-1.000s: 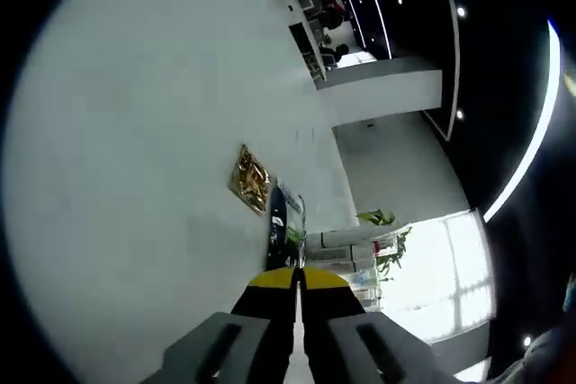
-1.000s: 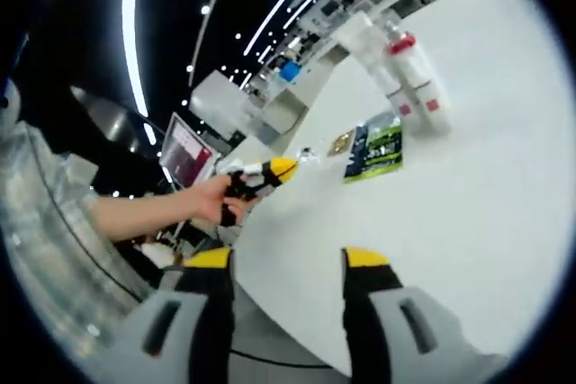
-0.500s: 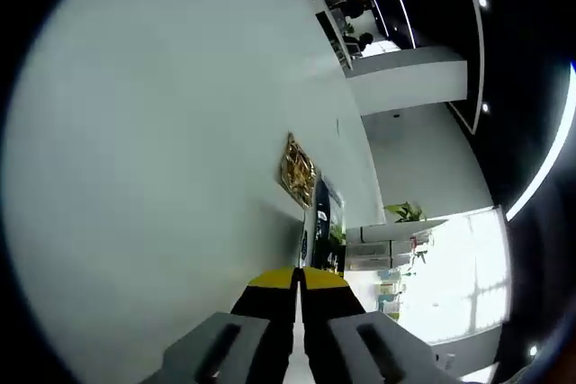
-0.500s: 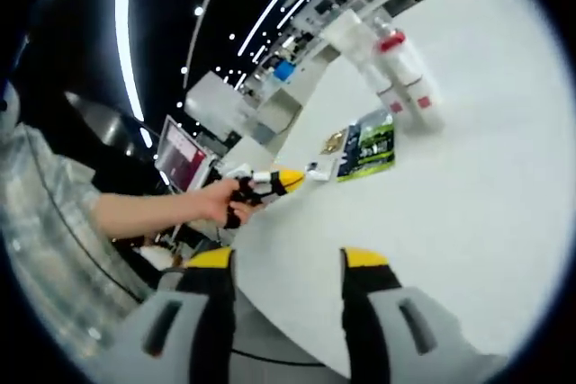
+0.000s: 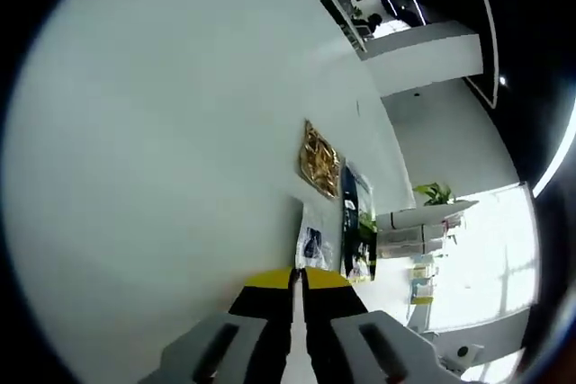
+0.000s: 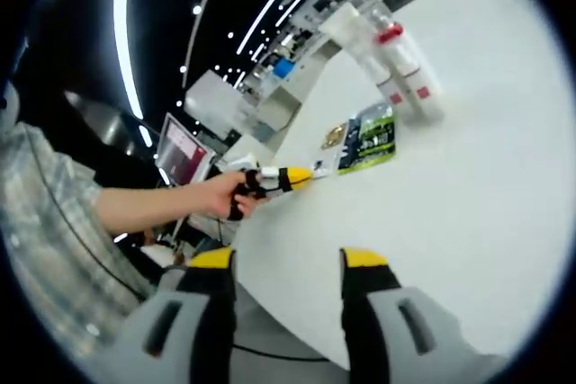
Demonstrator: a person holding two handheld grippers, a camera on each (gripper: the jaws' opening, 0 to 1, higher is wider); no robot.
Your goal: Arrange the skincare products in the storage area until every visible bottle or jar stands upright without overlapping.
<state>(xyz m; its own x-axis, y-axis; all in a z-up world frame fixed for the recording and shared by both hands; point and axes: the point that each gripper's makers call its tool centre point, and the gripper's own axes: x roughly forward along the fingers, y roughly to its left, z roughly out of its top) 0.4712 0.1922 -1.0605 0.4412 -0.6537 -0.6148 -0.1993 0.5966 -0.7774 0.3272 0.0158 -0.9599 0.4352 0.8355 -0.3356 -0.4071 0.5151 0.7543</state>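
My left gripper (image 5: pixel 297 278) is shut, its yellow tips just short of a small white sachet (image 5: pixel 312 240) lying flat on the white table (image 5: pixel 162 132). Beyond the sachet lie a dark green packet (image 5: pixel 357 222) and a gold sachet (image 5: pixel 319 159). White bottles (image 5: pixel 402 231) stand past the packet. In the right gripper view my right gripper (image 6: pixel 286 263) is open over the table's near edge, holding nothing. Far ahead stand white bottles with red marks (image 6: pixel 407 74) beside the green packet (image 6: pixel 369 137), gold sachet (image 6: pixel 337 137) and white sachet (image 6: pixel 321 168). The left gripper (image 6: pixel 295 177) reaches in toward the white sachet.
A hand (image 6: pixel 216 197) and a checked sleeve (image 6: pixel 45 222) hold the left gripper at the table's left edge. Clear containers (image 6: pixel 354 26) stand behind the bottles. A monitor (image 6: pixel 183 152) and office desks lie beyond the table (image 6: pixel 486 204), whose wide white surface spreads ahead of the right gripper.
The left gripper has moved forward over the table toward the packets, and the small white sachet has come into its view at the tips. The right gripper has stayed put.
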